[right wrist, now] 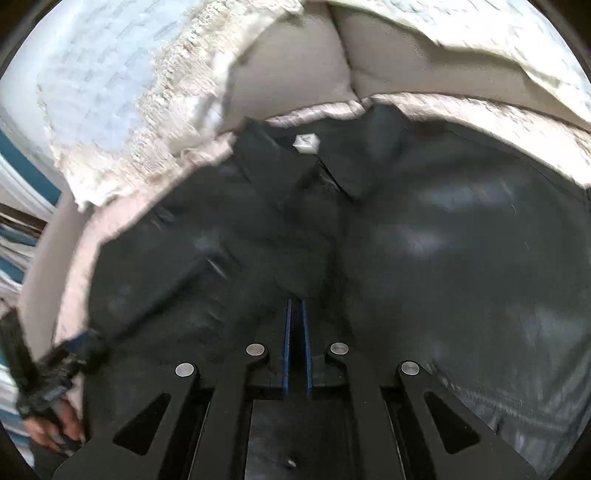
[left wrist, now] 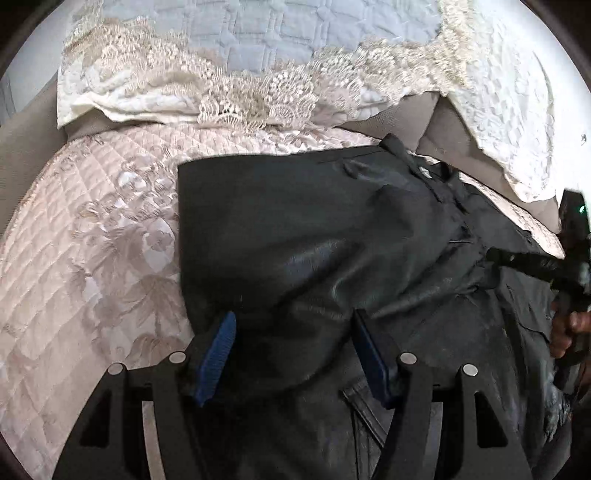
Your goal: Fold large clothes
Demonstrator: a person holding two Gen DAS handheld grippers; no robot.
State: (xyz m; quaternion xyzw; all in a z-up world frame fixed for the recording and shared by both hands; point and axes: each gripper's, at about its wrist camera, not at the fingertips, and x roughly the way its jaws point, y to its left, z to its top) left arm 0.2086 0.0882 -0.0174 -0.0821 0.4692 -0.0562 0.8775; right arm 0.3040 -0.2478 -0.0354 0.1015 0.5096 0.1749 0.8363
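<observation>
Blue-padded fingers [left wrist: 218,354] of the left gripper [left wrist: 295,358] stand spread wide apart, released, with a fold of the black jacket [left wrist: 314,229] lying between them but not pinched. Ahead of this gripper the jacket spreads over a quilted pink bedspread [left wrist: 92,236], which shows bare to its left. Farther ahead lies a lace-edged white cover [left wrist: 221,92] over a pale blue quilted pillow [left wrist: 280,33]. Far to the right of the left gripper, the right gripper [left wrist: 532,264] reaches in over the jacket, with a hand [left wrist: 569,328] on its grip.

Seen from the right wrist, the right gripper [right wrist: 296,347] is clenched, its blue pads nearly together with only a thin slit between them; whether cloth is caught there cannot be told. Straight ahead of it the jacket's collar [right wrist: 332,162] lies open with a small white label [right wrist: 306,143] at the neck. Off to its lower left, blurred, the left gripper [right wrist: 74,350] touches the jacket's edge.
</observation>
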